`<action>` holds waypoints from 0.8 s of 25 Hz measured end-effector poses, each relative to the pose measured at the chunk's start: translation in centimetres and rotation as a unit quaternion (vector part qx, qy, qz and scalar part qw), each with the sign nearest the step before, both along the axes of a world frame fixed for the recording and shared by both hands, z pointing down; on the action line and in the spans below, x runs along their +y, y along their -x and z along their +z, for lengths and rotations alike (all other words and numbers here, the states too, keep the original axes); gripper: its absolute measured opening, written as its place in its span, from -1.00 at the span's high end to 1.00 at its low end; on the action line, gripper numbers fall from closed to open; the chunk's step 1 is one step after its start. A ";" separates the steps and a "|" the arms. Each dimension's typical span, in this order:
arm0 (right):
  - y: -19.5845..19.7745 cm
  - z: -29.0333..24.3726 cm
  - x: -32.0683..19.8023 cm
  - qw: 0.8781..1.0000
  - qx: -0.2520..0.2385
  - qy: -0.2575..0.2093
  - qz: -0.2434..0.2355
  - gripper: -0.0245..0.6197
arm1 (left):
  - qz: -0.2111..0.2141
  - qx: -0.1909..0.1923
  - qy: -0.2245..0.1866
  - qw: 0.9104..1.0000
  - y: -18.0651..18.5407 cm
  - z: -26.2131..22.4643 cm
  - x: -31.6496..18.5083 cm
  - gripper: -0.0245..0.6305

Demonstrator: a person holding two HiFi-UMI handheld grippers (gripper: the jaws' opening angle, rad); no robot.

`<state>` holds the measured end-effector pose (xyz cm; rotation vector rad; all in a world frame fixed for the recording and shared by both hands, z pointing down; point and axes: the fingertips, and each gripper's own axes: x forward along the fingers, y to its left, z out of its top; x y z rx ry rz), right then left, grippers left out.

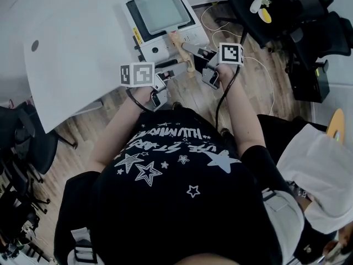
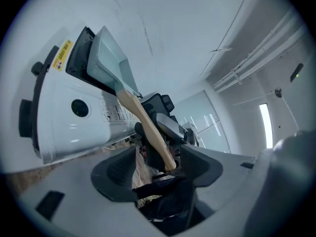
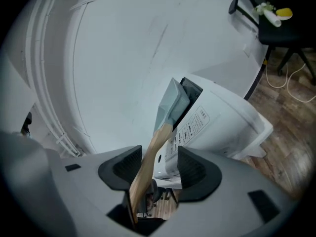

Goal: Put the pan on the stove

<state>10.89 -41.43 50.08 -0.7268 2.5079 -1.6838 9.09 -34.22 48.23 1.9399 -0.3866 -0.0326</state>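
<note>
Head view: pan (image 1: 160, 7) sits on stove (image 1: 161, 46), handle (image 1: 177, 42) overhanging table (image 1: 77, 54) edge.

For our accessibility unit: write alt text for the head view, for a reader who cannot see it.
Seen from above, a person holds the left gripper and right gripper, both open, at the wooden handle of a pan that sits on a white stove on a white table.

We find open room over the bare white table (image 1: 77, 54) left of the stove (image 1: 165, 46). In front, the pan handle (image 1: 179, 44) juts out between the parted jaws of our left gripper (image 1: 175, 70) and right gripper (image 1: 196, 52).
</note>
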 end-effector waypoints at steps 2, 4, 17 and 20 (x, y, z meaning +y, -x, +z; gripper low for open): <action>-1.0 0.5 -0.1 0.999 0.020 0.003 0.034 0.24 | -0.007 -0.009 -0.014 1.000 0.8 0.0 -0.2 0.12; -1.8 0.4 -0.1 0.998 0.025 0.000 0.064 0.25 | -0.009 -0.014 -0.026 1.000 1.6 -0.1 -0.3 0.12; -3.6 -4.8 0.0 0.967 0.133 -0.130 0.174 0.62 | 0.002 -0.078 -0.158 0.984 5.3 -1.8 -1.5 0.21; -3.7 -5.6 0.2 0.958 0.167 -0.160 0.173 0.66 | -0.009 -0.096 -0.188 0.977 6.1 -2.3 -1.7 0.24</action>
